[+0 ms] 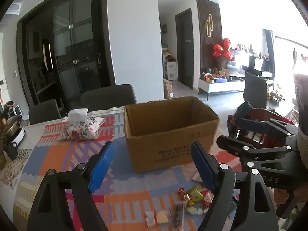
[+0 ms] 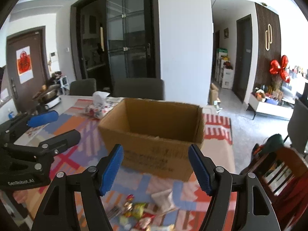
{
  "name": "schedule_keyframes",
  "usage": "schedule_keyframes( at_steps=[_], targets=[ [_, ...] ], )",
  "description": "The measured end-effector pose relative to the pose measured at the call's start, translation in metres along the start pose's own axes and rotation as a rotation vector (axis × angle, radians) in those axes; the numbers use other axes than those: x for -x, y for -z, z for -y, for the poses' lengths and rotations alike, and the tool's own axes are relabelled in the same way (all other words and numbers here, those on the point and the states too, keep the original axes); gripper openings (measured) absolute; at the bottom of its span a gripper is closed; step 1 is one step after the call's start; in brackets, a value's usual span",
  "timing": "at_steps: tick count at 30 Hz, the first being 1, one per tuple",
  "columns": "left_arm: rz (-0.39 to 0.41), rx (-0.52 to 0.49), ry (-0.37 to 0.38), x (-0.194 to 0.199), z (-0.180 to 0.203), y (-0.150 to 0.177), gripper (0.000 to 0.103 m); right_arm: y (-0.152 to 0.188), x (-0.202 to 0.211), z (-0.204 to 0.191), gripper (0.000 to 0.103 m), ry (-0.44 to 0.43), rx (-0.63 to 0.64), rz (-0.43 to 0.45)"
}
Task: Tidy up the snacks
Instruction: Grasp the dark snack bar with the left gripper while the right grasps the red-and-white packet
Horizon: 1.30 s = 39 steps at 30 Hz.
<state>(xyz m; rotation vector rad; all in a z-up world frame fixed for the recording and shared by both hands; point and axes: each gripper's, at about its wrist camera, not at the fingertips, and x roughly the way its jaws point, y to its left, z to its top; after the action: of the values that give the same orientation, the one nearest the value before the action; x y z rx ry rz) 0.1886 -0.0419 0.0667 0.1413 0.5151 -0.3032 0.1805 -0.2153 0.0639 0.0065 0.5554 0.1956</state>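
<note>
An open brown cardboard box (image 1: pixel 169 132) stands on the patterned tablecloth; it also shows in the right wrist view (image 2: pixel 154 134). Several small wrapped snacks (image 1: pixel 192 198) lie in a loose pile on the cloth in front of the box, and appear blurred in the right wrist view (image 2: pixel 138 209). My left gripper (image 1: pixel 154 169) is open and empty, above the cloth in front of the box; it also shows at the left of the right wrist view (image 2: pixel 52 125). My right gripper (image 2: pixel 156 169) is open and empty, over the snack pile; it also shows at the right of the left wrist view (image 1: pixel 238 132).
A floral tissue pouch (image 1: pixel 80 127) lies on the table behind and left of the box. Dark chairs (image 1: pixel 107 96) stand at the far table edge. A wooden chair (image 2: pixel 277 169) with a red cushion stands to the right. A pot (image 2: pixel 48 96) sits at the far left.
</note>
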Motion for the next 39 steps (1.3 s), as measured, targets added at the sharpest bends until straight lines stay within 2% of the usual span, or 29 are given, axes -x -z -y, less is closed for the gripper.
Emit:
schedule_keyframes(
  at_steps=[9, 14, 22, 25, 34, 39],
  targets=[
    [-0.061, -0.016, 0.041, 0.009, 0.014, 0.044, 0.08, 0.051, 0.007, -0.011, 0.07, -0.022, -0.012, -0.065],
    [-0.13, -0.01, 0.076, 0.002, 0.021, 0.073, 0.074, 0.076, 0.001, -0.011, 0.068, -0.032, -0.035, -0.119],
    [-0.26, 0.002, 0.153, -0.027, 0.025, 0.106, 0.05, 0.111, -0.024, -0.009, 0.052, -0.051, -0.072, -0.24],
    [-0.304, 0.027, 0.194, -0.04, 0.025, 0.113, 0.045, 0.117, -0.037, -0.006, 0.048, -0.059, -0.1, -0.287],
    [-0.409, 0.072, 0.257, -0.073, 0.028, 0.127, 0.031, 0.132, -0.063, -0.001, 0.039, -0.062, -0.142, -0.373],
    [-0.442, 0.078, 0.259, -0.086, 0.028, 0.132, 0.027, 0.137, -0.072, 0.0, 0.036, -0.06, -0.15, -0.397]
  ],
)
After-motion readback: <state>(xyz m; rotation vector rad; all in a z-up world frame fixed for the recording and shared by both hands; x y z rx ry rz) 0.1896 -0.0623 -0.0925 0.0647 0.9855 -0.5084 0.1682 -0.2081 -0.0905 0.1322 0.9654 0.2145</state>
